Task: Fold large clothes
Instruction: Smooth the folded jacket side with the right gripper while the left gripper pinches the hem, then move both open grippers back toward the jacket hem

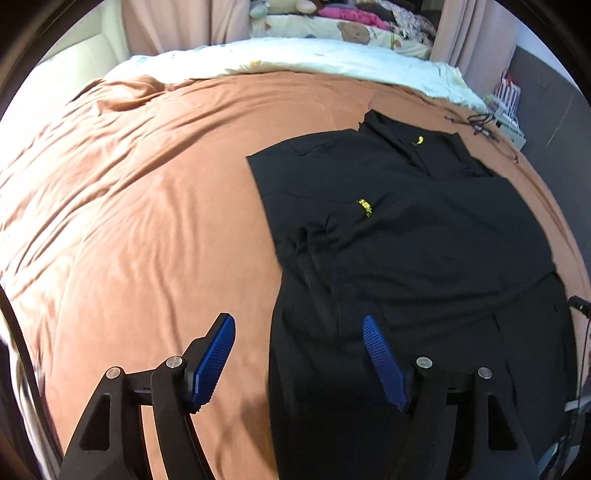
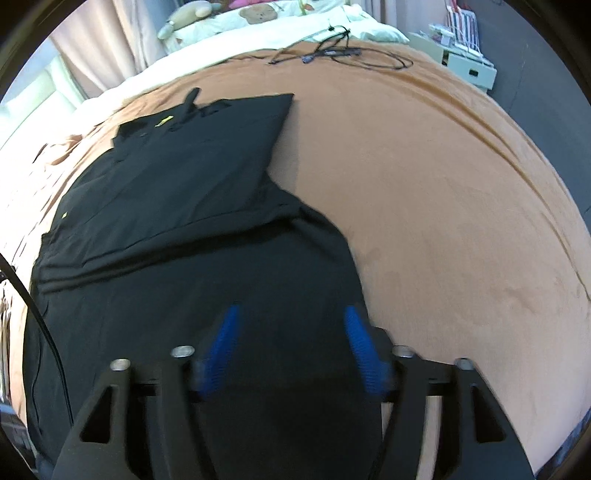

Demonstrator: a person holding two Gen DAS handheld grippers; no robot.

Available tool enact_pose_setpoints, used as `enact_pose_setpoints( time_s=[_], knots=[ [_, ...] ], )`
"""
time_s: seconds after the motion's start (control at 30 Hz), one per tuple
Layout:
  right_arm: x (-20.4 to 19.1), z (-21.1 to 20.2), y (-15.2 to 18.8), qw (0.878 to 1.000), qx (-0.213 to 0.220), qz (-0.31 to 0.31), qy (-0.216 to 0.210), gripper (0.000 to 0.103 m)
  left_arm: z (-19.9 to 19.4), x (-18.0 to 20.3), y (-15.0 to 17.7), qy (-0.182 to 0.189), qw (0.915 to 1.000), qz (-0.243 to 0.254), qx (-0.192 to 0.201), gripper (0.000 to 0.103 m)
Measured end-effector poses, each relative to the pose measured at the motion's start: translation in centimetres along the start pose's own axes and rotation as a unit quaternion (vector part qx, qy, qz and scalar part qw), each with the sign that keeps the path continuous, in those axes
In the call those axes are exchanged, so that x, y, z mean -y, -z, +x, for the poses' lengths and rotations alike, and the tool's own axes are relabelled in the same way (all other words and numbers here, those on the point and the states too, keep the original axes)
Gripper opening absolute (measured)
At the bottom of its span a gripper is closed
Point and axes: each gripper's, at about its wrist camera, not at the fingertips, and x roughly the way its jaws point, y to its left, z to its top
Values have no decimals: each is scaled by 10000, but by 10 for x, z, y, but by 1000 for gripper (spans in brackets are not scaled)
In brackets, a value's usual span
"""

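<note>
Large black fabric garment with yellow tags (image 1: 406, 251) flat on rust-orange bed cover (image 1: 147, 221), ahead of and beneath both jaws. Left gripper (image 1: 299, 363) jaws spread, empty, straddling garment's edge. Right gripper (image 2: 291, 347) jaws spread, empty, over cloth. Judged soft, light, limp; pinch hem corners.

open brown bedspread (image 1: 147, 221), cables (image 2: 340, 55) far side

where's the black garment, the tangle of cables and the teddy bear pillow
black garment (image 1: 406, 229): left wrist view, chest area.
tangle of cables (image 2: 332, 53): right wrist view, middle of the bundle.
teddy bear pillow (image 1: 354, 32): left wrist view, the bear print.
</note>
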Motion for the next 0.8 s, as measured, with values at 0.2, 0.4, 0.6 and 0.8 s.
enact_pose_setpoints(
  time_s=[0.2,0.4,0.6,0.8],
  knots=[
    [-15,-47,27,9986,390,-211,-305,88,-48,-4,42,25,9989,-357,302,90],
    [-25,-93,64,9952,742,-497,-400,103,-100,-4,87,183,9959,-602,655,103],
    [-19,-135,102,9935,816,-559,-565,103,-137,-4,119,203,9938,-718,818,103],
    [-9,-188,141,9903,1085,-609,-614,103,-180,2,157,285,9917,-698,1045,103]
  ],
)
